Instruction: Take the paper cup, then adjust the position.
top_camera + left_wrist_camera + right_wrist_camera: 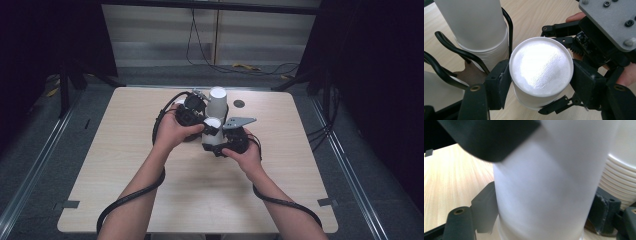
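Observation:
An upside-down white foam cup (212,131) is held over the middle of the table, its base facing up. In the left gripper view this cup (540,67) sits between the black jaws of my left gripper (540,82), and both pads press its sides. My right gripper (214,145) comes in from the right, lower on the cup. In the right gripper view its two pads lie against the sides of the cup (544,190); a slightly wider rim shows at the bottom, like a nested cup. A tall stack of white cups (217,100) stands just behind.
The light wooden table (150,200) has a small dark disc (239,103) at its far side. The stack's ribbed rims (616,177) sit close beside the right gripper. Black cables (130,197) trail from both grippers over the near edge. Dark floor and rails surround the table.

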`<state>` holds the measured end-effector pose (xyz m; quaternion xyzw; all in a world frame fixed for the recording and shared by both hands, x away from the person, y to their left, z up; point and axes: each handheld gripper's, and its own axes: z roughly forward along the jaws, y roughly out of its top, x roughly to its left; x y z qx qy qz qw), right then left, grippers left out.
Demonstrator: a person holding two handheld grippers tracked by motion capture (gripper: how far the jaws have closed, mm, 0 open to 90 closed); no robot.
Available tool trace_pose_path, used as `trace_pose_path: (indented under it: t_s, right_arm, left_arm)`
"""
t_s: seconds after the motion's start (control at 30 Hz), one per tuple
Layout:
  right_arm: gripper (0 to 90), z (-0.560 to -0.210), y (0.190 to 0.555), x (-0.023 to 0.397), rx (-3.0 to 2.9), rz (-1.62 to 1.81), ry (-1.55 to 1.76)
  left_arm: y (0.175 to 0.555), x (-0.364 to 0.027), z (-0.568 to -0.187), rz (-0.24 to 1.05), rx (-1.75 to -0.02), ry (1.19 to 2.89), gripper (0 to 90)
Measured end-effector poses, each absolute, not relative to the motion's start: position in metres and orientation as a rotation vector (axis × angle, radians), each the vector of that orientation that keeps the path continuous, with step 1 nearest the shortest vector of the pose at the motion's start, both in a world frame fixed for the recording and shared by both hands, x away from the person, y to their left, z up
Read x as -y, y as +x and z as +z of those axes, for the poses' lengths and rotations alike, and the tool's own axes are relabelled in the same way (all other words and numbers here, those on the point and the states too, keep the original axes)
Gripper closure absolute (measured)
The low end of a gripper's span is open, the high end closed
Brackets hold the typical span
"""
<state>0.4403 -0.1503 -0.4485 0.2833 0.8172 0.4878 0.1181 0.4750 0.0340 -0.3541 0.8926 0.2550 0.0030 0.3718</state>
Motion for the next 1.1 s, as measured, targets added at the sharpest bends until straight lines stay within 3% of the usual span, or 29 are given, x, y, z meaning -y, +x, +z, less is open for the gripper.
trace_pose_path:
  t_s: [0.5,0.63,1.1]
  right_arm:
    - [24.3,-0.445,0.438,0.152,-2.399,1.383,0.791]
    - [24.7,-0.442,0.438,0.153,-2.423,1.352,0.776]
    - [24.7,-0.44,0.44,0.16,-2.466,1.289,0.777]
  left_arm:
    - [0.473,-0.038,-0.355,-0.002,-0.663,2.259,34.8]
    - [0.471,-0.043,-0.354,0.006,-0.669,2.231,22.9]
    - [0.453,-0.054,-0.357,0.047,-0.592,2.217,17.8]
